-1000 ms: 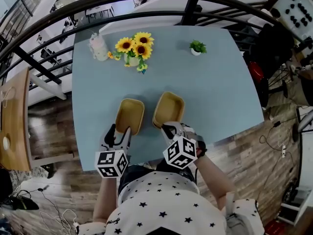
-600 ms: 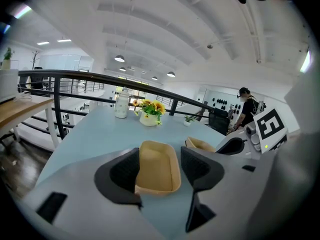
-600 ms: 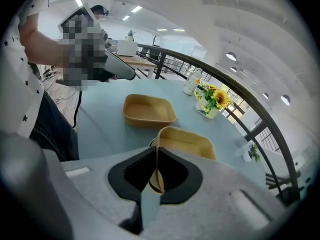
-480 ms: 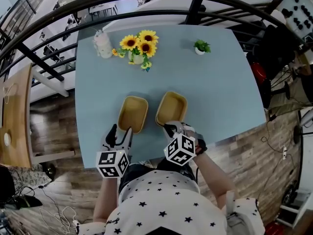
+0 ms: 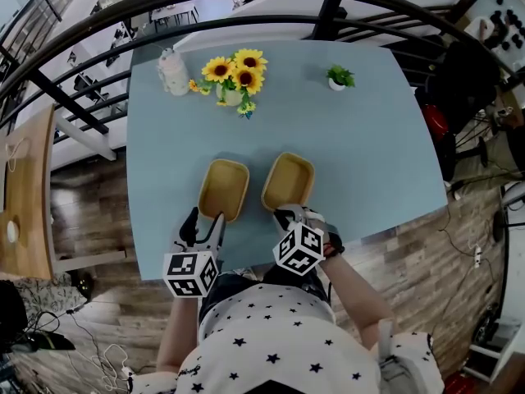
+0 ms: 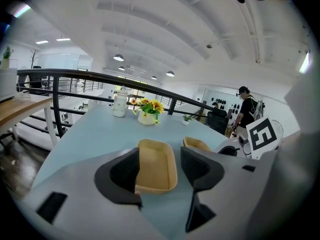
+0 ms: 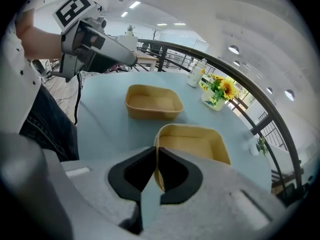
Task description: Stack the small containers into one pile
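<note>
Two tan rectangular containers side by side, apart and unstacked, toward 6 o'clock edge of blue table [image 5: 361, 154]: left container [image 5: 223, 190], right container [image 5: 288, 180]. Right gripper [image 5: 285, 214] at 6 o'clock of right container, jaws narrow, pinched on its near rim wall. Left gripper [image 5: 200, 222] at 6 o'clock of left container, jaws spread wide, container's near end between them, pads not closed on it. Sunflower pot [image 5: 234, 79] and white bottle [image 5: 172, 72] toward 12 o'clock, small green plant [image 5: 337, 78] toward 1 o'clock.
</note>
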